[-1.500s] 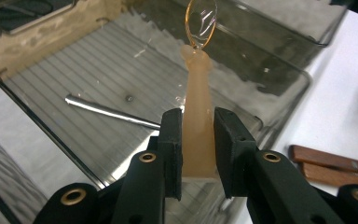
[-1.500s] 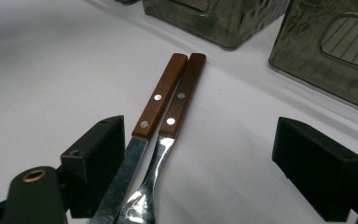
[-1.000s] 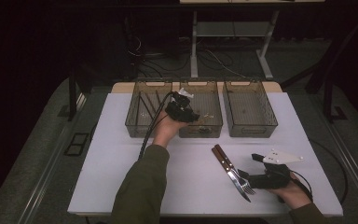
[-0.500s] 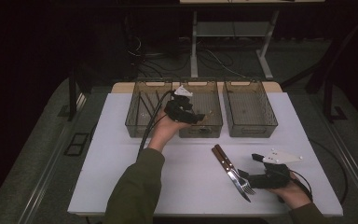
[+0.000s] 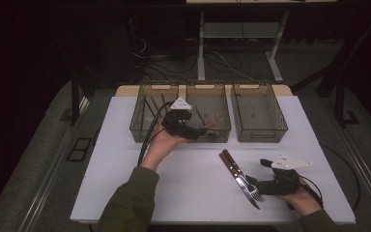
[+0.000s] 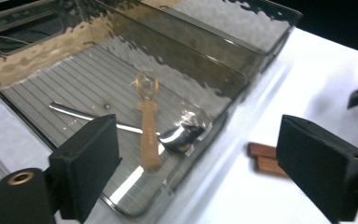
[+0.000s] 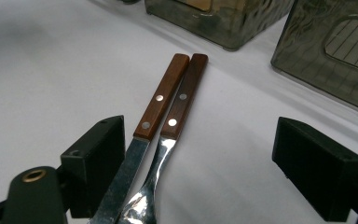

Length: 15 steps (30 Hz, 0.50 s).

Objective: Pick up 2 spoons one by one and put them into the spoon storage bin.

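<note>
A knife (image 5: 234, 170) and a fork (image 5: 245, 180) with brown wooden handles lie side by side on the white table (image 5: 188, 183). My right gripper (image 5: 255, 186) rests at their metal ends. In the right gripper view its jaws stand open around the knife (image 7: 161, 100) and fork (image 7: 182, 100). My left gripper (image 5: 202, 131) hovers at the near wall of the middle bin (image 5: 207, 89). It is open and holds nothing (image 6: 205, 163). Inside that bin (image 6: 223, 70) lie a wooden-handled spoon (image 6: 148, 126) and a metal spoon (image 6: 184, 134).
Three clear grey bins stand in a row at the back of the table: left bin (image 5: 140, 130), middle one, right bin (image 5: 258, 133). The left bin holds some thin utensils. Bare white table lies between my two hands.
My left gripper has drawn slightly back and down toward the middle bin's near wall. The right gripper, knife and fork have not moved.
</note>
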Each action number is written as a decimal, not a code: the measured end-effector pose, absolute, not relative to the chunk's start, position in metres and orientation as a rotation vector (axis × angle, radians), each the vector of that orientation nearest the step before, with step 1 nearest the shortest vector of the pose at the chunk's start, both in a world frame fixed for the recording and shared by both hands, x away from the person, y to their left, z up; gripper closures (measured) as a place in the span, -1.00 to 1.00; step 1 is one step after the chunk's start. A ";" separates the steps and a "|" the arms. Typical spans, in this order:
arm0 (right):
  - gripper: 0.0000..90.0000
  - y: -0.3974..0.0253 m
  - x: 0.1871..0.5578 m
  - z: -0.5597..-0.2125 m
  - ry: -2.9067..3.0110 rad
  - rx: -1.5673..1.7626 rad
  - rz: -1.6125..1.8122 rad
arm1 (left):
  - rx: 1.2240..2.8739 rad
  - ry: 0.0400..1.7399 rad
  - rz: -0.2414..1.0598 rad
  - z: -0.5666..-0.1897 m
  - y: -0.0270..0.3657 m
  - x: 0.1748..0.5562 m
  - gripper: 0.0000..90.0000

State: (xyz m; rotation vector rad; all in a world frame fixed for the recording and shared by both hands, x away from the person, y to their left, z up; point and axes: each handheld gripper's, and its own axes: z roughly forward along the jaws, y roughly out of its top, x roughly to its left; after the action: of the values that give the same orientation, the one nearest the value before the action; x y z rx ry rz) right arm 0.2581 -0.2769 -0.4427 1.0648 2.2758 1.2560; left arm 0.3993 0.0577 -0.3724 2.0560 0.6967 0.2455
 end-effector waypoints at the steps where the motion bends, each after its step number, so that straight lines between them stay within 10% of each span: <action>1: -0.63 -0.277 0.258 -0.443 2.276 1.064 1.258 | 2.062 0.693 0.240 -0.374 0.059 0.396 -0.77; 15: -0.63 -0.279 0.260 -0.442 2.267 1.070 1.252 | 2.028 0.657 0.202 -0.396 0.090 0.350 -1.00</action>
State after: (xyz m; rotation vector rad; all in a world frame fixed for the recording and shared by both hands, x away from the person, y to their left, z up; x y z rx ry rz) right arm 0.2598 -0.2790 -0.4424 1.0700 2.2674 1.2516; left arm 0.3503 0.0904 -0.3964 2.0278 0.6568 0.2024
